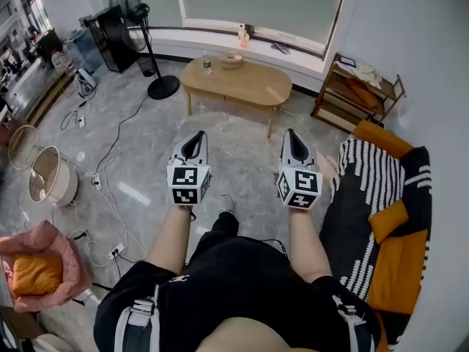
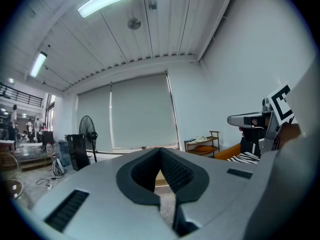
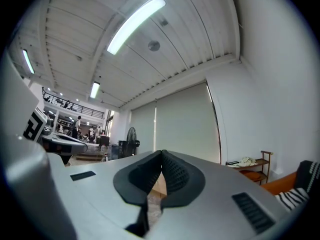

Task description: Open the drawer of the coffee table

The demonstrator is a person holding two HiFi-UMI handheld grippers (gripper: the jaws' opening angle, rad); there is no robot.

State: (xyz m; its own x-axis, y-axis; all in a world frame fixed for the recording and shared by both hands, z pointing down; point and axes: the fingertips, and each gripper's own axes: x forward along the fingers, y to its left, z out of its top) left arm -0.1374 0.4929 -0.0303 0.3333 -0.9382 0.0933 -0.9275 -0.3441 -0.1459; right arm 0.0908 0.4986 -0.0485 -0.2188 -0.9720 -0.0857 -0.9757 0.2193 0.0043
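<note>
Over black shorts (image 1: 234,270), the grey left gripper (image 1: 200,135) and right gripper (image 1: 291,133) are held with fingers pressed together, empty. The oval pale-wood bench (image 1: 236,81), upper centre, is judged unreached, so the drawer remains to be opened.

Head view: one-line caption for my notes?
Left gripper and right gripper, both shut and empty, held out toward the wooden coffee table across the room.

Both grippers — left (image 1: 192,155), right (image 1: 296,156) — level, well short of the coffee table (image 1: 236,81).
</note>
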